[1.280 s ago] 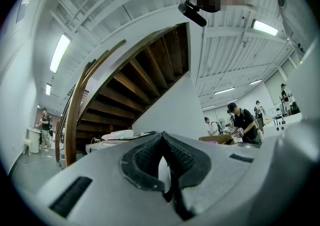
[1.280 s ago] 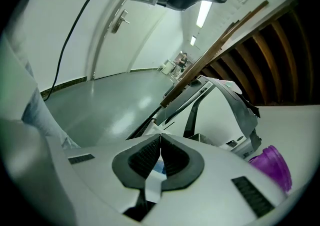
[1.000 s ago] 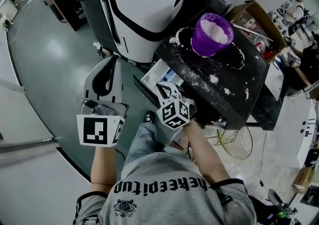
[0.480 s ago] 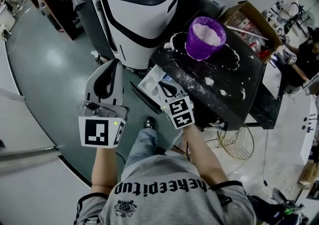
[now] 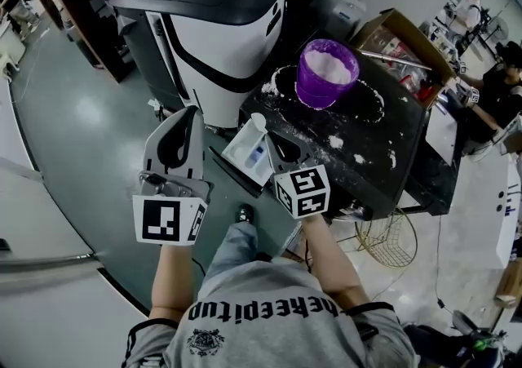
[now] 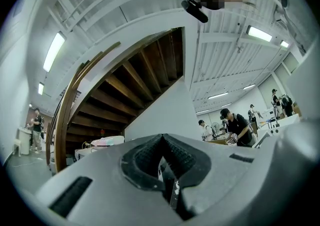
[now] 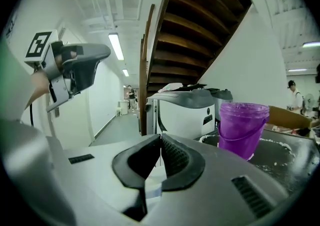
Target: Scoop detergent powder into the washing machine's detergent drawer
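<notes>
My right gripper [image 5: 273,143] is shut on a white detergent drawer [image 5: 247,149] with a blue compartment, holding it just off the left edge of the black table [image 5: 391,170]. In the right gripper view the jaws [image 7: 160,140] meet, with the drawer's white edge [image 7: 151,186] under them. A purple bucket [image 5: 326,73] [image 7: 241,127] of white powder stands on the table, ringed by spilled powder. The white and black washing machine [image 5: 214,28] [image 7: 186,112] is behind it. My left gripper [image 5: 188,114] [image 6: 161,140] is shut and holds nothing, raised left of the drawer and apart from it.
An open cardboard box [image 5: 404,36] sits at the table's far side. A wire basket [image 5: 383,240] stands on the floor under the table's near corner. People work at benches on the right [image 5: 497,81]. Green floor [image 5: 73,113] lies to the left.
The head view has swung a little, so everything sits lower and further left. The right gripper keeps hold of the drawer by the table edge; the left gripper has risen slightly.
</notes>
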Motion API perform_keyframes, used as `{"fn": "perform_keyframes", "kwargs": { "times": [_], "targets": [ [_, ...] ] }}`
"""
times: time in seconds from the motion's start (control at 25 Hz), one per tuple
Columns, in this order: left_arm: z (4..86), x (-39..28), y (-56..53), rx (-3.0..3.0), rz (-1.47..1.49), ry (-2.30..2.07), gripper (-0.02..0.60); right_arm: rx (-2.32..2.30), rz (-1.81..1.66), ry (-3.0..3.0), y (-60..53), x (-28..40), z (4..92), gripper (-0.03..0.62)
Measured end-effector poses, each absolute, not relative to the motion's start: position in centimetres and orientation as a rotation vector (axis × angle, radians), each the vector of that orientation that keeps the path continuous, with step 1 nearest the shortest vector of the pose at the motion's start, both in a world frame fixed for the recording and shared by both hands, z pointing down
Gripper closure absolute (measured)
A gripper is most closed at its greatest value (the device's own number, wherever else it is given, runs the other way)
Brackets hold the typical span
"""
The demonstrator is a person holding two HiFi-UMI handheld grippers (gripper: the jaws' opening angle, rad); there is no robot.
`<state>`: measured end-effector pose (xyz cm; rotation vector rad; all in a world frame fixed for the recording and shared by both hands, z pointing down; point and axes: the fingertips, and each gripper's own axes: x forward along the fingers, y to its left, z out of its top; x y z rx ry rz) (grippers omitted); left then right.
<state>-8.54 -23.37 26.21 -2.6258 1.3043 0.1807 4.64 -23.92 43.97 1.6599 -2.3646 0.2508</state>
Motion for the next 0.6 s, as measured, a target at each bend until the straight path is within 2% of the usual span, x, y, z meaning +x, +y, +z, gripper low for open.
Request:
{"fn": "perform_keyframes", "kwargs": {
  "times": [0.6],
  "targets": [
    [24.9,-8.4,-22.5,-2.621,0.204,1.312,0.578,1.885,0.044,-2.43,-22.4,6.6,34.9,0.589]
  ]
}}
